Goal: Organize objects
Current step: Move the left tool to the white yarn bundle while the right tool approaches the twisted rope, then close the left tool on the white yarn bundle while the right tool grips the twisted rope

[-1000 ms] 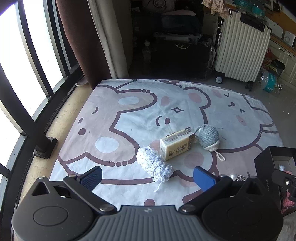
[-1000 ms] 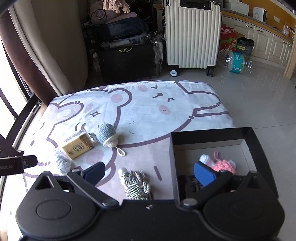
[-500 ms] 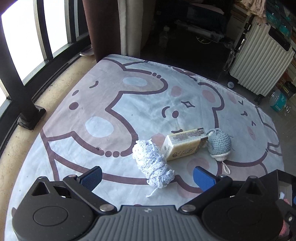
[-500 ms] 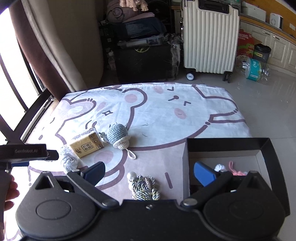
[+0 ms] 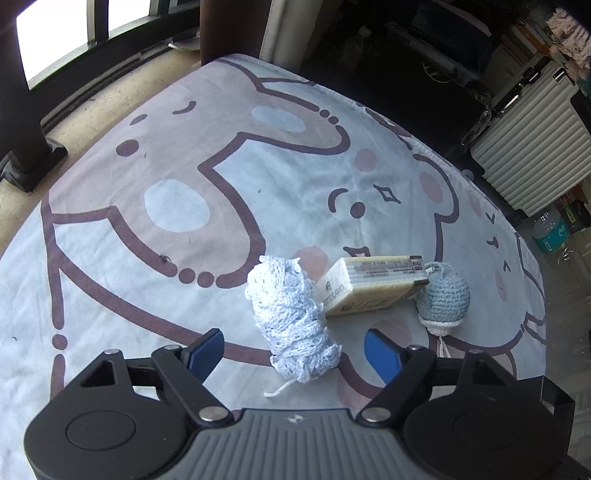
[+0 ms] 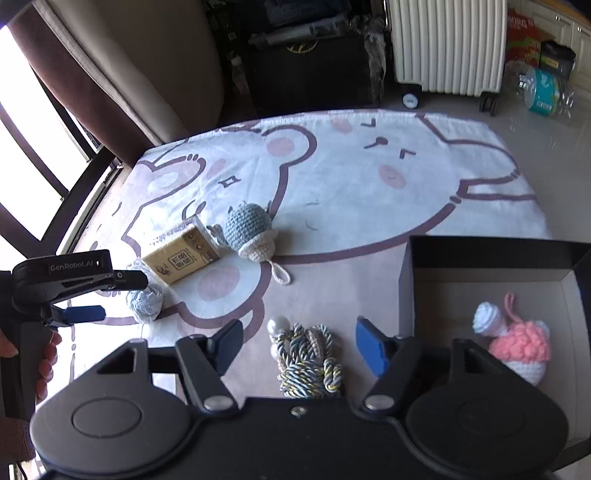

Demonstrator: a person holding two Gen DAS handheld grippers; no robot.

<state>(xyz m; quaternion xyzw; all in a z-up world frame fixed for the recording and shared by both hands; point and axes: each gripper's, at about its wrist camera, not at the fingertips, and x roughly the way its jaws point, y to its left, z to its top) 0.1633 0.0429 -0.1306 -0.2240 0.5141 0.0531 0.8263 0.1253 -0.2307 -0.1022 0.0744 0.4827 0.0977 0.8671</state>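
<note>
Left tongs (image 5: 293,350) closing around a white knitted bundle (image 5: 291,321), pads not touching. Right tongs (image 6: 299,347) closing around a twisted cord bundle (image 6: 308,362); black box (image 6: 491,254) at three o'clock.

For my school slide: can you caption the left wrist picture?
Left gripper closing around a white knitted bundle on the bear blanket.

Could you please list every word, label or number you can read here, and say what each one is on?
"GenRobot.AI": white lettering on the black body of the left tool, seen from the right wrist view.
Printed characters and a barcode-like strip on the yellow box: too small and blurred to read.
Labels on the bottle and red carton in the background: unreadable.
</note>
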